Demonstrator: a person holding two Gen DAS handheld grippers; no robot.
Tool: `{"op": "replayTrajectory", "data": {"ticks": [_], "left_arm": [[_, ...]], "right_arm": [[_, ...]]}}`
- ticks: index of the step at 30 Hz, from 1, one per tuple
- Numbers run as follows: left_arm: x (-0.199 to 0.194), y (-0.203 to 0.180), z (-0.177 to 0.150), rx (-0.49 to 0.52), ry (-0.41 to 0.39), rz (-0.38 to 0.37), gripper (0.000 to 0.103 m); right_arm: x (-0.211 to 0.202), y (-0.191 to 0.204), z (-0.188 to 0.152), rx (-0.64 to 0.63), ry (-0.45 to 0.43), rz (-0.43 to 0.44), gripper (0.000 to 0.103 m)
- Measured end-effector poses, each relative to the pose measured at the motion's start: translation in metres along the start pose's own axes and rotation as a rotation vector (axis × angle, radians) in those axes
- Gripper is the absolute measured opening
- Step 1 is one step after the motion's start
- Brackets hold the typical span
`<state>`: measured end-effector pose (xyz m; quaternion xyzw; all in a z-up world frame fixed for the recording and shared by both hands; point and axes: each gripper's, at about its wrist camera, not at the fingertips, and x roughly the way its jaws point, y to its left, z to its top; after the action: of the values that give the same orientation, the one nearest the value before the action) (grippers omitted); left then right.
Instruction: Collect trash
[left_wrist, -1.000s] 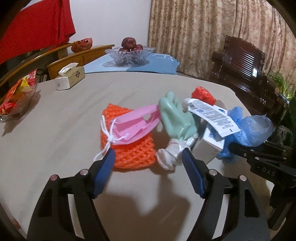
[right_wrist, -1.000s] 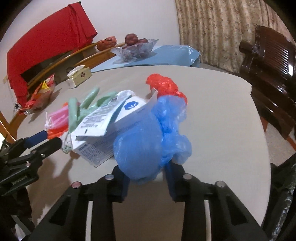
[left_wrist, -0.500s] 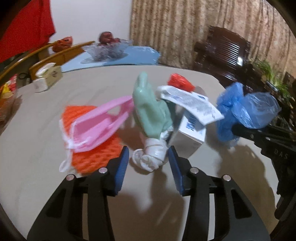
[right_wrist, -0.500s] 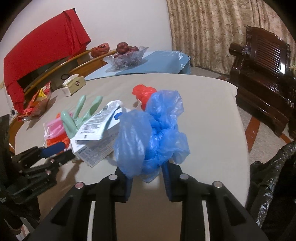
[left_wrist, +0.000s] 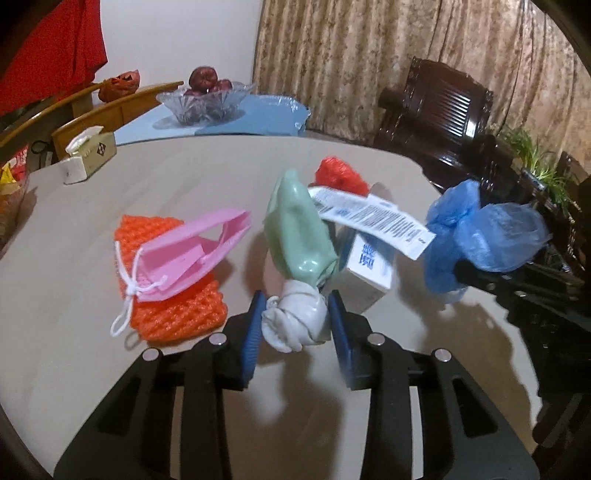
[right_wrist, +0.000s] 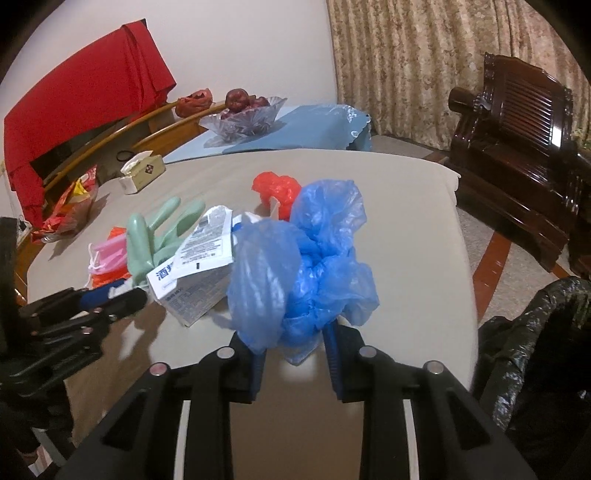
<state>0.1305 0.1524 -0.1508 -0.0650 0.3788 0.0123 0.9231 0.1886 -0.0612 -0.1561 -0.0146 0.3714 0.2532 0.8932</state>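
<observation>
A green rubber glove (left_wrist: 299, 229) with a knotted white cuff (left_wrist: 295, 321) stands upright between the blue pads of my left gripper (left_wrist: 295, 325). Its jaws are closing and both pads touch the cuff. My right gripper (right_wrist: 295, 354) is shut on a crumpled blue plastic bag (right_wrist: 299, 266), held just above the beige table (right_wrist: 406, 229). Beside the glove lie a white carton with a torn flap (left_wrist: 369, 262), a red plastic scrap (left_wrist: 338, 175), a pink mask (left_wrist: 184, 254) and an orange foam net (left_wrist: 177, 310) under it.
A black trash bag (right_wrist: 535, 332) gapes beyond the table's right edge. A tissue box (left_wrist: 88, 155), a glass fruit bowl (left_wrist: 207, 103) and a snack bowl (right_wrist: 70, 210) stand at the far side. A dark wooden chair (right_wrist: 517, 140) is off to the right.
My left gripper's jaws went from wide apart to closed in on the glove's white cuff. The right gripper has risen a little with the blue bag.
</observation>
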Motion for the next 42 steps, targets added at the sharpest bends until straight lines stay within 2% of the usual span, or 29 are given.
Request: {"op": "replayTrajectory", "data": {"ticks": [3, 7, 13, 17, 18, 19, 20, 21, 24, 32, 37, 42], "left_arm": [[-0.014, -0.006, -0.005, -0.003, -0.007, 0.006, 0.033], [-0.014, -0.012, -0.020, -0.011, 0.036, -0.007, 0.035], [-0.002, -0.012, -0.018, -0.013, 0.046, 0.009, 0.057], [0.015, -0.012, -0.012, -0.015, 0.066, 0.007, 0.057], [0.020, -0.012, -0.011, -0.018, 0.074, 0.010, 0.056], [0.023, -0.012, -0.011, -0.024, 0.083, 0.009, 0.048], [0.026, -0.011, -0.012, -0.034, 0.096, -0.005, 0.038], [0.028, -0.012, -0.013, -0.038, 0.105, -0.015, 0.025], [0.024, -0.015, -0.016, -0.025, 0.096, -0.009, 0.023], [-0.018, -0.012, -0.010, -0.062, 0.019, 0.011, 0.022], [-0.048, -0.013, 0.000, -0.090, -0.051, 0.026, 0.022], [-0.077, -0.020, 0.013, -0.095, -0.121, 0.006, 0.022]], "right_arm": [[-0.007, 0.000, -0.003, -0.006, -0.002, 0.002, 0.028], [-0.012, -0.001, -0.009, -0.006, 0.007, 0.003, 0.028], [-0.015, -0.009, -0.016, 0.009, 0.019, -0.010, 0.028], [-0.020, -0.013, -0.016, 0.014, 0.012, -0.018, 0.028], [-0.021, -0.014, -0.017, 0.015, 0.010, -0.019, 0.028], [-0.022, -0.014, -0.017, 0.015, 0.009, -0.020, 0.028], [-0.023, -0.015, -0.017, 0.016, 0.007, -0.022, 0.028], [-0.024, -0.015, -0.017, 0.016, 0.006, -0.022, 0.028], [-0.027, -0.017, -0.018, 0.018, 0.003, -0.024, 0.028], [-0.047, -0.012, -0.011, 0.018, -0.044, -0.017, 0.028], [-0.065, -0.007, -0.004, 0.005, -0.086, -0.006, 0.028], [-0.084, -0.001, 0.002, -0.009, -0.124, 0.005, 0.028]]}}
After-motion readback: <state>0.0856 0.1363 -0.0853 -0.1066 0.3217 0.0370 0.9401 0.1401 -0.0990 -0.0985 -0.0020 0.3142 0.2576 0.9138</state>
